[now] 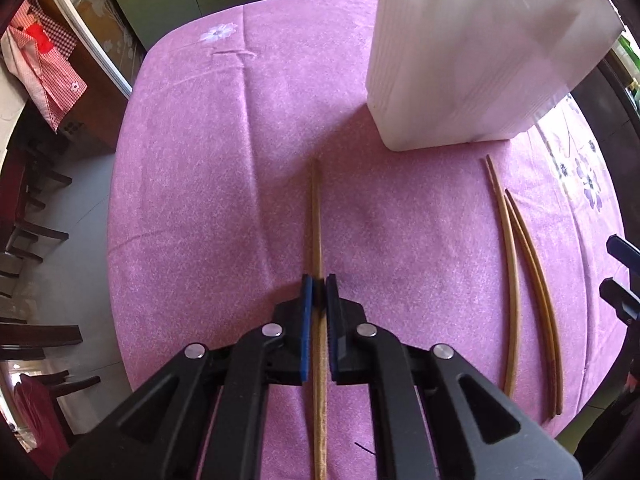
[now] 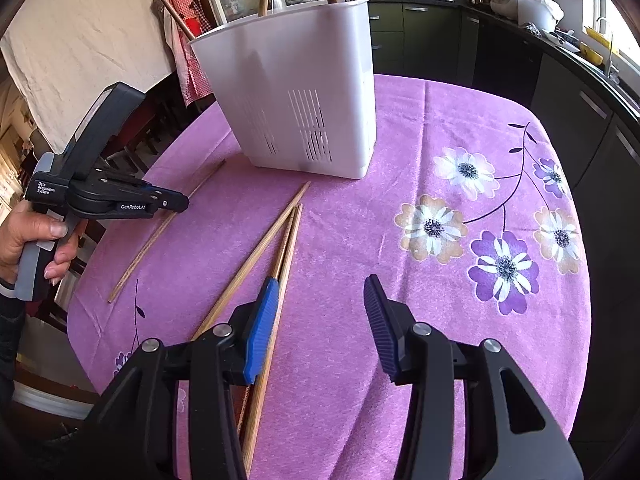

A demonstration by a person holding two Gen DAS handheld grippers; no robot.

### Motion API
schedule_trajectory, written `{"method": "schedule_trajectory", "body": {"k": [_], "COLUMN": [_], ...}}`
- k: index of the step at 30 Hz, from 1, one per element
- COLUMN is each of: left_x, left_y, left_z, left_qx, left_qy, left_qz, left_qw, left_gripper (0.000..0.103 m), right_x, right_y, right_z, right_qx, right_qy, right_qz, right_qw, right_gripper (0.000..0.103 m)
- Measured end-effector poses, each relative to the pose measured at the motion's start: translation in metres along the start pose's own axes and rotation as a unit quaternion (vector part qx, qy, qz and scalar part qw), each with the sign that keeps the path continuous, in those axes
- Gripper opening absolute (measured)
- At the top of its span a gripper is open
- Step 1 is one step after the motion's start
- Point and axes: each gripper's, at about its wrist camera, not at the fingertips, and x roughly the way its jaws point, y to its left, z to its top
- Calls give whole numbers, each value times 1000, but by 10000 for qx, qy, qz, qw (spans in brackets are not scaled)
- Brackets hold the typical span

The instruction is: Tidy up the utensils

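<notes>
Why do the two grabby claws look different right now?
The left gripper has its jaws nearly together around one chopstick, while the right gripper has its jaws spread wide with nothing between them. The left gripper is lined up along its chopstick; the right gripper only hovers beside three loose chopsticks. Both have blue pads and black arms.

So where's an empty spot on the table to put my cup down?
The flowered stretch of purple cloth, right of the white holder and the right gripper, lies bare. So does the plain cloth left of the single chopstick. It is crowded in front of the holder, where three chopsticks lie.
</notes>
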Motion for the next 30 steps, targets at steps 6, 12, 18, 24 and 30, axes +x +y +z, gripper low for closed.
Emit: {"method": "schedule_trajectory", "body": {"k": [6, 12, 18, 24, 30], "left_x": [-47, -116, -151, -160, -162], "left_y": [10, 11, 11, 5, 0], "left_z": [-16, -44, -60, -70, -76], "left_qx": [-82, -11, 96, 239, 356], "left_qy": [-623, -1446, -1887, -2050, -2111], "left_qz": [-279, -419, -446, -455, -511], "left_qw": [9976, 9886, 9810, 9774, 9755], "left_gripper": [6, 6, 6, 6, 6], "right_x": [1, 16, 44, 56, 61], "right_y": [-2, -3, 1, 13, 22], "right_z": [7, 20, 30, 34, 29], "right_qx": [-73, -45, -50, -215, -367], "right_qy": [51, 341, 775, 991, 1139], "right_qz": [-69, 211, 396, 266, 83], "right_qw": [9999, 9992, 9962, 9945, 9928], "right_gripper": [45, 45, 39, 24, 21]}}
